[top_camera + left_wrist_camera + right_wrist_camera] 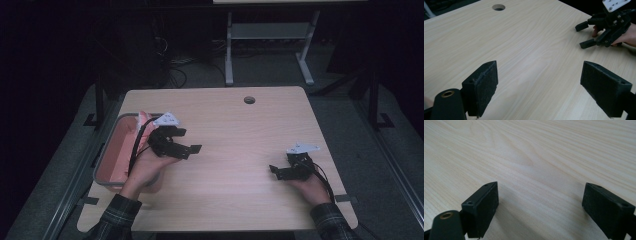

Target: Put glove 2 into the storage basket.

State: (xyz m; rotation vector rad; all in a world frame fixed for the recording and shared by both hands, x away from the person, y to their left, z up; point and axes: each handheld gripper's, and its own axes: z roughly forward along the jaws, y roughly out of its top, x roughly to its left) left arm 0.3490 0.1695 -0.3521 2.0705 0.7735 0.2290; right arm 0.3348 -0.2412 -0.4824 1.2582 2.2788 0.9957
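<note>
Both sets of jaws stand wide apart with nothing between them — bare wood shows in the gap in each gripper view. The left gripper hovers just beside the tray at the table's left edge; the right gripper rests low near the right front, well apart from it. Judged progress: no object is held, so any pick-up is not yet done. The nearest thing is the tray — grey-rimmed, with a pink lining or cloth inside; its contents cannot be told.
</note>
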